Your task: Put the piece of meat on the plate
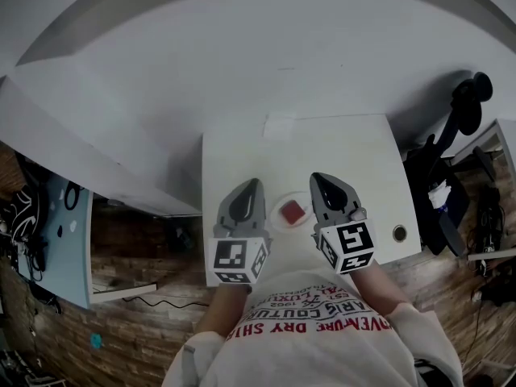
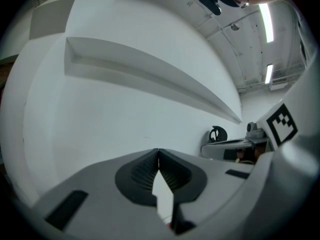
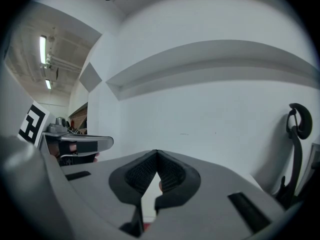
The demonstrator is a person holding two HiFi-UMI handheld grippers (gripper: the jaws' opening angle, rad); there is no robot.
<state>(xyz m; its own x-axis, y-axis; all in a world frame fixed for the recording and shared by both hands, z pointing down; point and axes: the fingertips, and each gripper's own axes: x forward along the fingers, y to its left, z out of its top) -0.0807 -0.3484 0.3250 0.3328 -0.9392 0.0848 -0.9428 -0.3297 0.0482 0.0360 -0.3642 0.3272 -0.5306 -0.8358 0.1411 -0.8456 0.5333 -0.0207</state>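
Observation:
In the head view a red piece of meat lies on a small white plate near the front edge of the white table. My left gripper hovers just left of the plate, its jaws shut with nothing between them. On the plate's right my right gripper is also shut and holds nothing. Both point level toward the white wall. In the left gripper view the tips meet; the right gripper view shows its tips touching too.
A sheet of paper lies at the table's far edge. A small round grommet sits at the front right corner. A black office chair stands to the right of the table, and a light blue panel to the left.

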